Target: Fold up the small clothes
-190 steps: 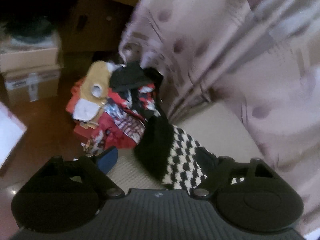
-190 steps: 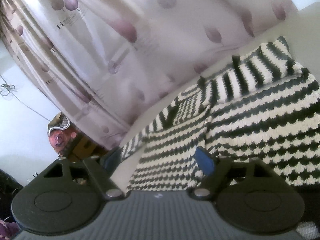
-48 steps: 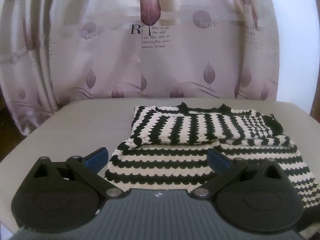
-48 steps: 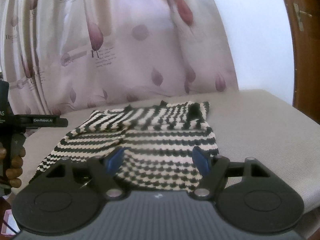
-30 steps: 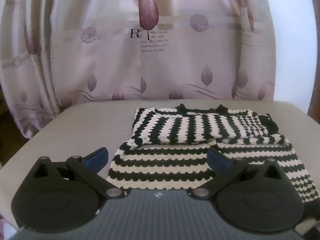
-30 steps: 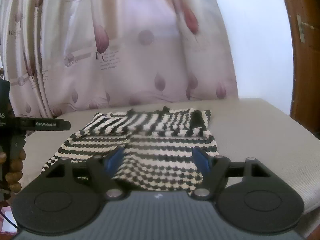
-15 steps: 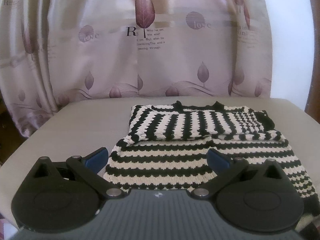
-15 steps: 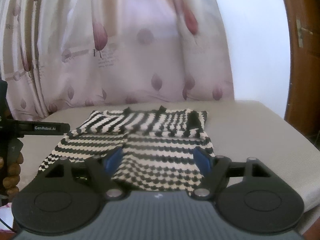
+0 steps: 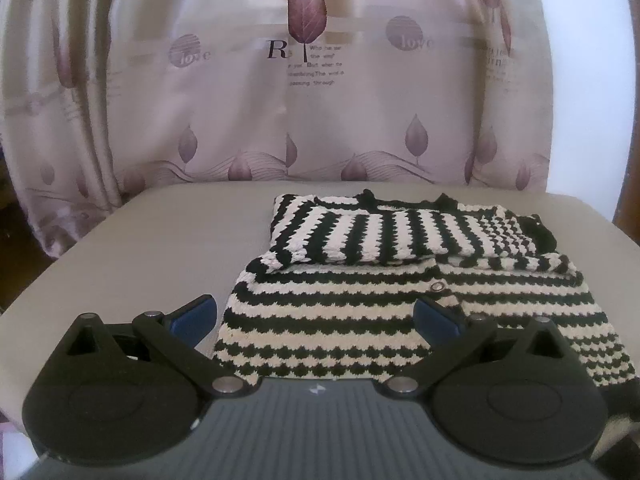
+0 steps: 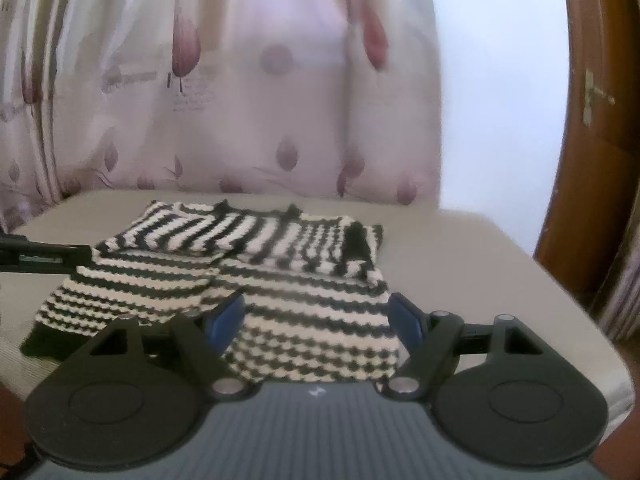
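Note:
A black-and-white striped knit sweater lies flat on a beige padded table, its sleeves folded across the chest. In the left wrist view my left gripper hovers open over the sweater's near hem, blue pads apart, holding nothing. The right wrist view shows the same sweater from the other side. There my right gripper is open above the near right part of the hem, with nothing between its pads. At the left edge of that view a dark bar of the left gripper shows.
A pale pink curtain with leaf prints hangs right behind the table. A white wall and a brown wooden door frame stand at the right. The table's rounded edge falls away on the right.
Both hands have stayed nearly in place above the sweater's hem. The right wrist view has rolled a little, so the table now slopes down to the right. Both grippers stay open.

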`<state>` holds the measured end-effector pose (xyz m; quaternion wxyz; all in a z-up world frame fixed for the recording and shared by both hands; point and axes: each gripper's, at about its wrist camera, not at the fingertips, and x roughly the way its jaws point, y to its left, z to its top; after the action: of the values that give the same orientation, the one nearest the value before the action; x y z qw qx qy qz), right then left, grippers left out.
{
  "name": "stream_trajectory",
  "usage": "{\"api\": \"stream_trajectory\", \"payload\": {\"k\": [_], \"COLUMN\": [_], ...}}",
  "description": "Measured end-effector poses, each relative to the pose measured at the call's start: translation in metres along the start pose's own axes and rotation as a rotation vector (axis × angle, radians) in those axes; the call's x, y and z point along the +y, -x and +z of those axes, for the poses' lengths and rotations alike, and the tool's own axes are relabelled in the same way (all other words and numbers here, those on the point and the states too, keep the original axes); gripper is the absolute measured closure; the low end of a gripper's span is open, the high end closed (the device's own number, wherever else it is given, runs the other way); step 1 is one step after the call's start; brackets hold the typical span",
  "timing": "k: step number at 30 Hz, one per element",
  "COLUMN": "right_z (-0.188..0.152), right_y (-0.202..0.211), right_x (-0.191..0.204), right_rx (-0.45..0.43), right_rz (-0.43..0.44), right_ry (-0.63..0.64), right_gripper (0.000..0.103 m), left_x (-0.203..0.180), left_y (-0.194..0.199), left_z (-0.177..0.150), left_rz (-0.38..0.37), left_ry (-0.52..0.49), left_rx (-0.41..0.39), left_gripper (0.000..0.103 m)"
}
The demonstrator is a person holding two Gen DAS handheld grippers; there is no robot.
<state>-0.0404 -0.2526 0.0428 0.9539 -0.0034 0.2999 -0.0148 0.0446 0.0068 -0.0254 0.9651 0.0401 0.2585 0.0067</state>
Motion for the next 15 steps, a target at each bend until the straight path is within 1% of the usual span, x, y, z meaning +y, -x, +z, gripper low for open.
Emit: {"api": "stream_trajectory", "payload": {"k": [5, 15], "right_z": [0.004, 0.006], "right_y": [-0.007, -0.017], "right_x": [0.004, 0.004], "right_rx": [0.014, 0.051], "right_rz": [-0.033, -0.031], "right_ry": [0.035, 0.019], "right_gripper": [0.022, 0.022], "left_x": [0.0, -0.002], "left_y": [0.0, -0.001], "left_z": [-0.003, -0.004], "left_rz": [0.005, 0.0], "left_ry": [-0.004, -0.008], "left_rx": [0.011, 0.023], "left_gripper": [0.0, 0.0]}}
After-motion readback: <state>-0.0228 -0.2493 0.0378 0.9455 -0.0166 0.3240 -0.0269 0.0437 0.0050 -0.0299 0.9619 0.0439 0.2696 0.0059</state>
